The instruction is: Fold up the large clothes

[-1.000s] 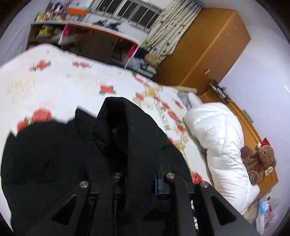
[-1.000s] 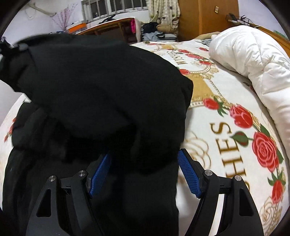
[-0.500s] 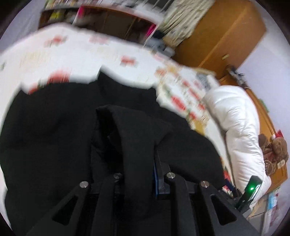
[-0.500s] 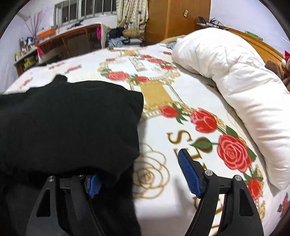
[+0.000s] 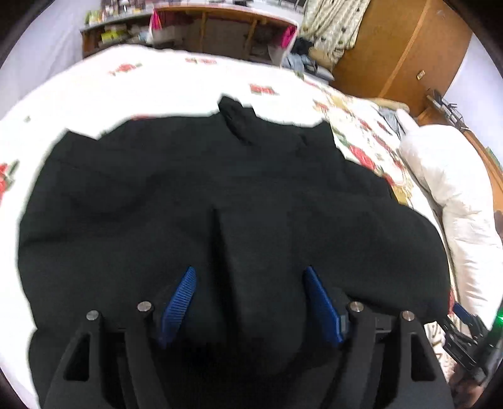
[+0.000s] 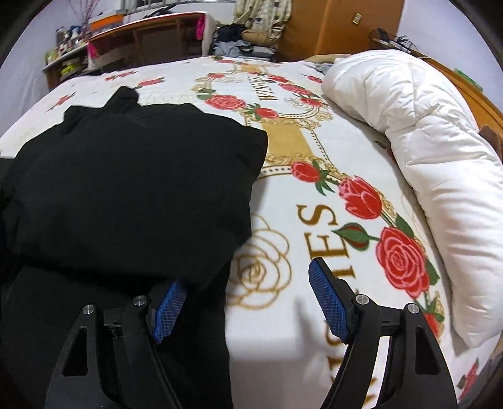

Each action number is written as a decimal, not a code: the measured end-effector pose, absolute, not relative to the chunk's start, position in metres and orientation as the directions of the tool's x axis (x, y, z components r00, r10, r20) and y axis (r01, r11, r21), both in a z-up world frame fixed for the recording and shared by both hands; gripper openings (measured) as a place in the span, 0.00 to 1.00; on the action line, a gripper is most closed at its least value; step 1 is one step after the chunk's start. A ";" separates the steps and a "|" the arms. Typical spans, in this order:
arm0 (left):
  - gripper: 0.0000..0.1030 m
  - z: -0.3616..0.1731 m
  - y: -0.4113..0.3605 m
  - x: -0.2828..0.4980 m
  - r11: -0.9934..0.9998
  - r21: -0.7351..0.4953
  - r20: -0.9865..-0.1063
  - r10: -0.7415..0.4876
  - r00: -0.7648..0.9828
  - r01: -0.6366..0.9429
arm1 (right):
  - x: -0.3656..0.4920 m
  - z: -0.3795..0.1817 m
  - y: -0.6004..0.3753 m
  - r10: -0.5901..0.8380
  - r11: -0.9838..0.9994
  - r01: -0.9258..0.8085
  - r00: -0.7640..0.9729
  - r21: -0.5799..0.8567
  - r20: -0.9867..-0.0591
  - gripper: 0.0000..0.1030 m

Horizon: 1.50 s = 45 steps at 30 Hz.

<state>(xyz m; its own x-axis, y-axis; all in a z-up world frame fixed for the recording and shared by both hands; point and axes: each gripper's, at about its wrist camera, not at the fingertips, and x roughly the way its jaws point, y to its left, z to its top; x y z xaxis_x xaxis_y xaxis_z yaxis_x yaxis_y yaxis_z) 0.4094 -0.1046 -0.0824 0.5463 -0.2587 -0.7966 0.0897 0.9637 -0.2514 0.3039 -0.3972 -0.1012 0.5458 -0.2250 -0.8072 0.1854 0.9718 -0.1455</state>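
Observation:
A large black padded garment (image 5: 188,201) lies folded over on the rose-patterned bedspread (image 5: 157,85). It also fills the left of the right wrist view (image 6: 132,188). My left gripper (image 5: 250,283) is open just above the garment's near edge, with a ridge of black cloth between its blue pads. My right gripper (image 6: 248,289) is open at the garment's right edge. Its left pad (image 6: 166,302) is partly tucked under the overhanging cloth and its right pad (image 6: 327,302) is over bare bedspread (image 6: 283,239).
A rolled white duvet (image 6: 415,138) lies along the right side of the bed, also in the left wrist view (image 5: 456,201). A wooden wardrobe (image 5: 399,47) and a shelf desk (image 5: 220,28) stand beyond the bed. The other gripper's body (image 5: 471,339) shows at the lower right.
My left gripper was shut on a fold of the garment and has opened and let it drop. The garment now lies flat, folded over. My right gripper stayed open and the lifted cloth came down.

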 end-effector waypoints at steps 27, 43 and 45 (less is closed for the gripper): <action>0.85 -0.107 -0.141 0.422 0.952 -0.060 -0.850 -0.207 0.485 0.300 | 0.373 -0.122 -0.359 -0.092 0.995 0.016 0.574 -0.101 -0.813 0.73; 0.84 -0.097 -0.155 0.467 0.974 -0.048 -0.870 -0.149 0.470 0.221 | 0.425 -0.115 -0.366 -0.014 0.997 0.076 0.532 0.031 -0.846 0.74; 0.84 -0.107 -0.152 0.468 0.977 -0.057 -0.865 -0.151 0.479 0.206 | 0.425 -0.125 -0.361 -0.042 0.998 0.057 0.527 -0.014 -0.849 0.74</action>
<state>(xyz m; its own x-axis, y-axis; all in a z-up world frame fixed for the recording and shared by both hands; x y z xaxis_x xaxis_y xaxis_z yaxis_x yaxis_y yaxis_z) 0.4682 -0.1519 -0.1072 0.4789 -0.1513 -0.8647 0.2056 0.9770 -0.0570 0.4254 -0.3609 -0.1250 0.5268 -0.0418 -0.8489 0.0570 0.9983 -0.0137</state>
